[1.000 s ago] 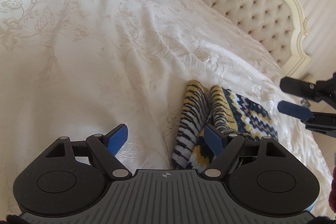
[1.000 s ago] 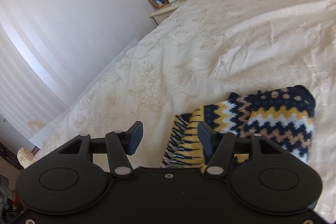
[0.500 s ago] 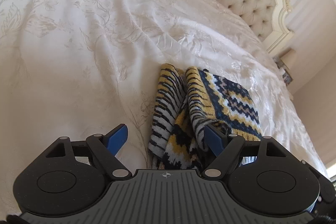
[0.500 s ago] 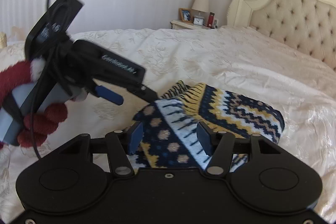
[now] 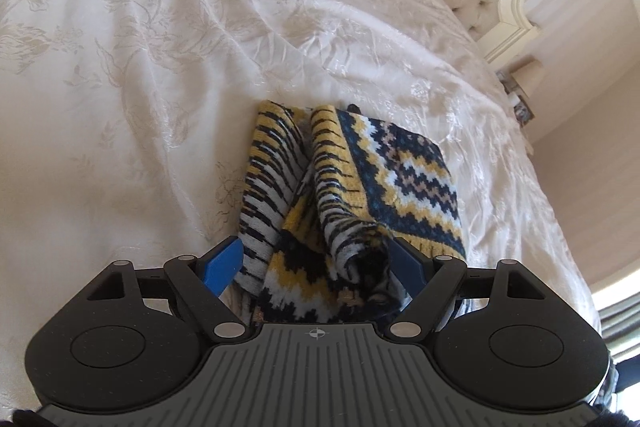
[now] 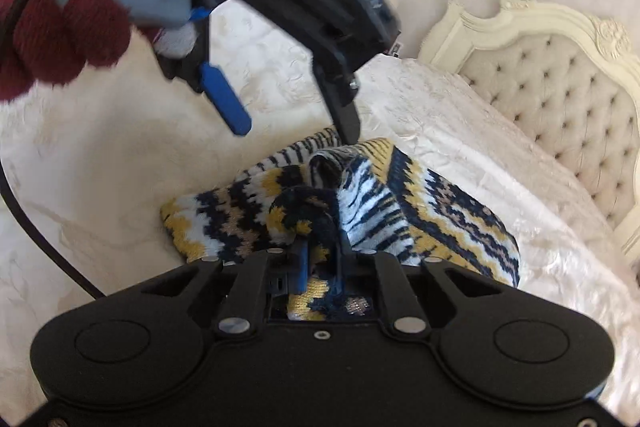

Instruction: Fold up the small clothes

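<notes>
A knitted sweater (image 5: 384, 183) with yellow, dark blue and white zigzags lies partly folded on the bed (image 5: 140, 75), on a cream bedspread with a flower pattern. One part lies flat toward the padded headboard (image 6: 560, 99). The striped parts are bunched up in loose folds near the cameras.

The left hand-held gripper (image 5: 316, 267) is open wide. Its two blue fingers (image 5: 222, 263) stand far apart, one on each side of the bunched striped cloth, and they do not squeeze it. In the right wrist view this left hand-held gripper (image 6: 296, 123) hangs just above the sweater, held by a hand in a fuzzy dark red glove (image 6: 48, 39). A black cable (image 6: 36, 227) hangs down from it.

The right hand-held gripper (image 6: 322, 259) is closed, and it pinches a dark blue and yellow fold of the sweater between its fingers
</notes>
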